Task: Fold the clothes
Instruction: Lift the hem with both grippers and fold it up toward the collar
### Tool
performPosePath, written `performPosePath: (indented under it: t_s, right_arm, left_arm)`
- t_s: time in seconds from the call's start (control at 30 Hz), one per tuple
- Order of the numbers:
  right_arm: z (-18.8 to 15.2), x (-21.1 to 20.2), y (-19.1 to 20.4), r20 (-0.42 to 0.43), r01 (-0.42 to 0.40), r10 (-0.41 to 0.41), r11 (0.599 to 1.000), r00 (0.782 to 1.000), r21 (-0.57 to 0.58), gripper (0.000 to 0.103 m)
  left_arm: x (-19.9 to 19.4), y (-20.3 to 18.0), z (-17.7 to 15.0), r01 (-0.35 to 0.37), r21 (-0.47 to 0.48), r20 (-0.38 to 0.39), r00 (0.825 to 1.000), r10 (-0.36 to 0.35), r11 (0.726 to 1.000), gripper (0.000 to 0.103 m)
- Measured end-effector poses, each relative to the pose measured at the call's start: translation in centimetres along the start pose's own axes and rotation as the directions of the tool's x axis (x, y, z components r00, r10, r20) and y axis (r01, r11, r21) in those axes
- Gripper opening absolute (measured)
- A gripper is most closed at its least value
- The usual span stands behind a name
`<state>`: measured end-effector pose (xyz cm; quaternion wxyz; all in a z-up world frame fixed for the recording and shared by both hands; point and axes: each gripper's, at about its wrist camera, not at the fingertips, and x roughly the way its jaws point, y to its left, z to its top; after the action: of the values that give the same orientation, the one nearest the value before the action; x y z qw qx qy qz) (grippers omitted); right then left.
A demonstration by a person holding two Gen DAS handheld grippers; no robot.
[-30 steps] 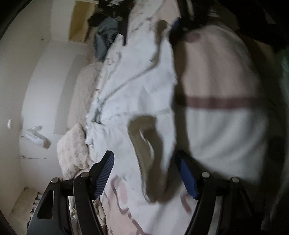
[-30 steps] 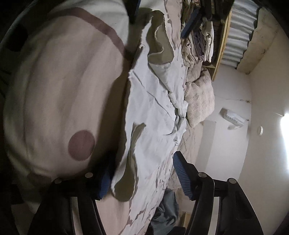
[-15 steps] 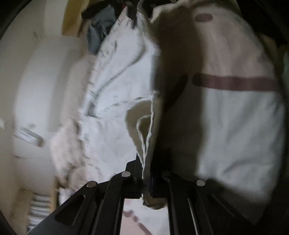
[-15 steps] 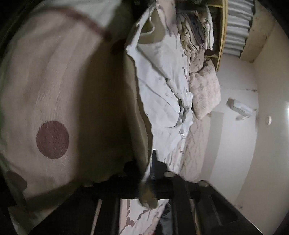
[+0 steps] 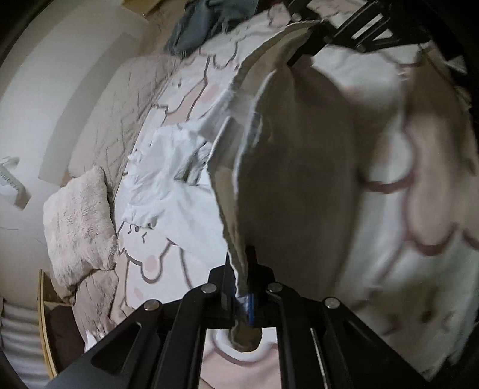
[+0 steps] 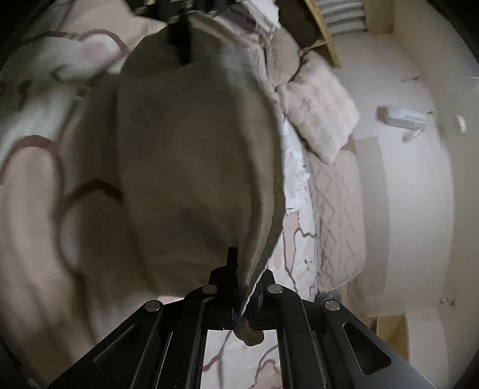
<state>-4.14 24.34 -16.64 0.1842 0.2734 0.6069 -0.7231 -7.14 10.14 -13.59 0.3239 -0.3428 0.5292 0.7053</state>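
A white garment point(image 5: 293, 179) hangs stretched between both grippers above the bed, its shaded inner side facing the cameras. My left gripper point(image 5: 244, 287) is shut on one edge of it, a tuft of cloth poking out below the jaws. In the right wrist view the same garment point(image 6: 191, 167) fills the middle, and my right gripper point(image 6: 247, 302) is shut on its ribbed edge. The other gripper shows at the top of each view, pinching the far end. The garment's rest point(image 5: 173, 179) trails crumpled on the bed.
The bed carries a white and pink patterned cover point(image 5: 167, 263). A fluffy pillow point(image 5: 77, 224) and a quilted blanket point(image 6: 338, 215) lie along the wall side. Dark clothes point(image 5: 206, 24) are piled at one end, a wooden shelf point(image 6: 323, 30) at the other.
Both grippers went from open over the flat garment to shut on its edge, then rose and lifted that edge off the bed. The cloth now hangs taut between them.
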Motion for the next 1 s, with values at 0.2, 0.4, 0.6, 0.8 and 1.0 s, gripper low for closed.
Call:
performPosePath:
  t_s: [0.2,0.4,0.6,0.8,1.0]
  right_arm:
    - [1.2,7.8,-1.7,-0.054,-0.117,0.116,0.993,0.992,-0.013,0.004]
    - [1.8,13.0,-1.0,-0.100,-0.188,0.190,0.982,0.977,0.033,0.005]
    - [2.6,14.1,-2.7,-0.075,-0.048,0.060,0.987,0.995,0.157,0.085]
    - [1.5,11.8,-6.3,-0.070,0.060,-0.040,0.947,0.997,0.316,0.085]
    - [-0.2,5.8,0.4,0.028,0.049,-0.051,0.998,0.998,0.049,0.085]
  left_arm:
    - [7.2,2.7,0.4,0.105,-0.021,-0.048,0.993,-0.106,0.994,0.008]
    - [11.4,3.8,0.1,0.175,-0.091,-0.050,0.982,-0.180,0.980,0.012]
    - [11.8,7.4,-1.0,0.156,-0.267,-0.010,0.986,-0.164,0.951,0.064]
    - [9.0,10.6,-3.5,0.076,-0.408,0.022,0.997,-0.073,0.910,0.064]
    - [2.1,1.5,-4.9,-0.015,-0.169,0.139,0.990,0.039,0.985,0.064]
